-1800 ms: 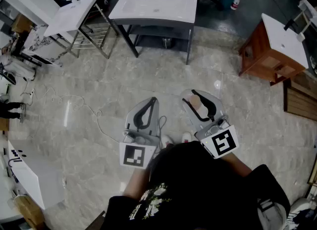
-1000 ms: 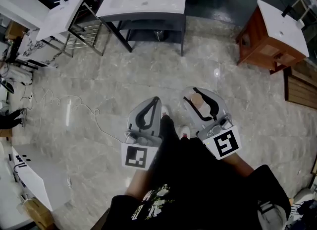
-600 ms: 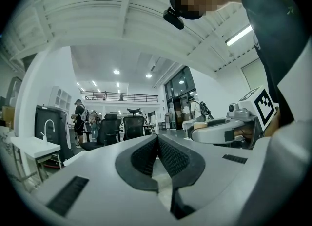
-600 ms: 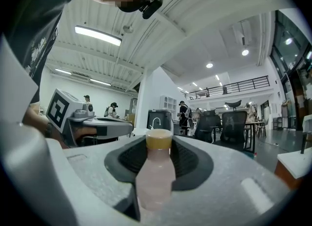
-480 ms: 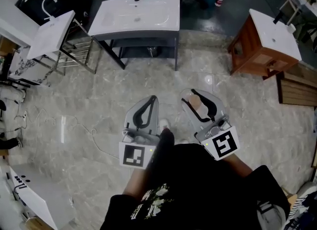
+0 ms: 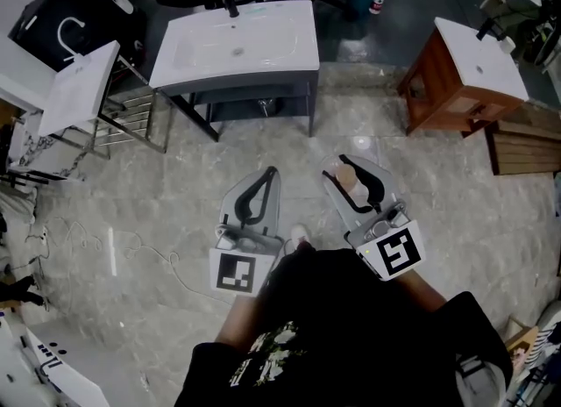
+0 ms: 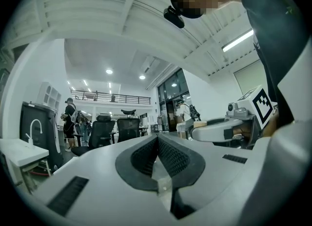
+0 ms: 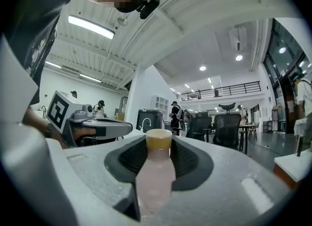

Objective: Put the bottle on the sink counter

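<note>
Right hand-held gripper (image 6: 340, 167) pinches the pink bottle (image 8: 156, 171), with its yellow cap toward the jaw tips. Left hand-held gripper (image 6: 270, 175) is pressed shut with nothing in it. The white sink tabletop (image 6: 280, 46) sits lower and nearer in the head view than a moment ago, so the person is walking up to it. The bottle is still well apart from it.

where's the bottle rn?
The bottle is clamped in the right claw, right of centre in the head view. It sits beside the shut left claw, over the marble floor, short of the white sink counter ahead.
</note>
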{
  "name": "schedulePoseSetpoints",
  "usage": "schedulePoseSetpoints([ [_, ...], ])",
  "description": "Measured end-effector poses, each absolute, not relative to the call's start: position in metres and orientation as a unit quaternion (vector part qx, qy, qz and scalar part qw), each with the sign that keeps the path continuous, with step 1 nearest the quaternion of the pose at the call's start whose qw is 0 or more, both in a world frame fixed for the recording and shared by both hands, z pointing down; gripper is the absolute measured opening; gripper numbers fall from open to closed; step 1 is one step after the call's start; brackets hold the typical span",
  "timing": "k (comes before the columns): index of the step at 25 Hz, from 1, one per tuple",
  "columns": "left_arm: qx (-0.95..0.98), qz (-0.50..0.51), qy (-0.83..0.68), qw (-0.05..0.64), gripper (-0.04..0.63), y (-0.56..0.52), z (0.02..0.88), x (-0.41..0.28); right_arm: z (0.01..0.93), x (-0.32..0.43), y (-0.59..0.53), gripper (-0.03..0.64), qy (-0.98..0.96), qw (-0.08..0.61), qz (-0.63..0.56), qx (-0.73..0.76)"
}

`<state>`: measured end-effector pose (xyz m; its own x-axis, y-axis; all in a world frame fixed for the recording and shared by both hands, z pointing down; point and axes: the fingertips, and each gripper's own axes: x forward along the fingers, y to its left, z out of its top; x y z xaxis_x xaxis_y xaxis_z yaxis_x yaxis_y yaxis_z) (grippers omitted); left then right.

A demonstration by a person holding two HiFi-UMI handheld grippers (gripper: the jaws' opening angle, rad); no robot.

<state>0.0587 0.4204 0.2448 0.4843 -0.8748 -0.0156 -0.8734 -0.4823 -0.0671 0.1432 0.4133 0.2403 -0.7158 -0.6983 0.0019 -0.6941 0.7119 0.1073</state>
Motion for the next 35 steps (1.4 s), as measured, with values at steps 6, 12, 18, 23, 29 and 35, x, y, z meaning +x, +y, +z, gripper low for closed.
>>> schedulePoseSetpoints([
  [6,-0.863,-0.013,0.503,0.033,0.014,0.395,0.251,0.023,0.241,0.117,0.383,0.132,-0.919,0.015,-0.064,0.388],
  [12,-0.859,-0.019,0.511,0.023,0.014,0.371,0.256,-0.008,0.245,0.088,0.354,0.132,-0.920,0.021,-0.059,0.386],
  [18,-0.856,-0.021,0.515,0.023,0.014,0.341,0.262,-0.027,0.251,0.072,0.324,0.132,-0.922,0.019,-0.054,0.382],
  [23,-0.856,-0.016,0.517,0.022,0.014,0.306,0.262,-0.035,0.249,0.065,0.290,0.132,-0.921,0.023,-0.057,0.384],
  [29,-0.850,-0.019,0.526,0.013,0.014,0.264,0.266,-0.045,0.249,0.061,0.246,0.132,-0.922,0.027,-0.056,0.381],
  [35,-0.845,-0.033,0.533,0.027,0.014,0.222,0.262,-0.048,0.253,0.060,0.198,0.132,-0.927,0.018,-0.050,0.372],
])
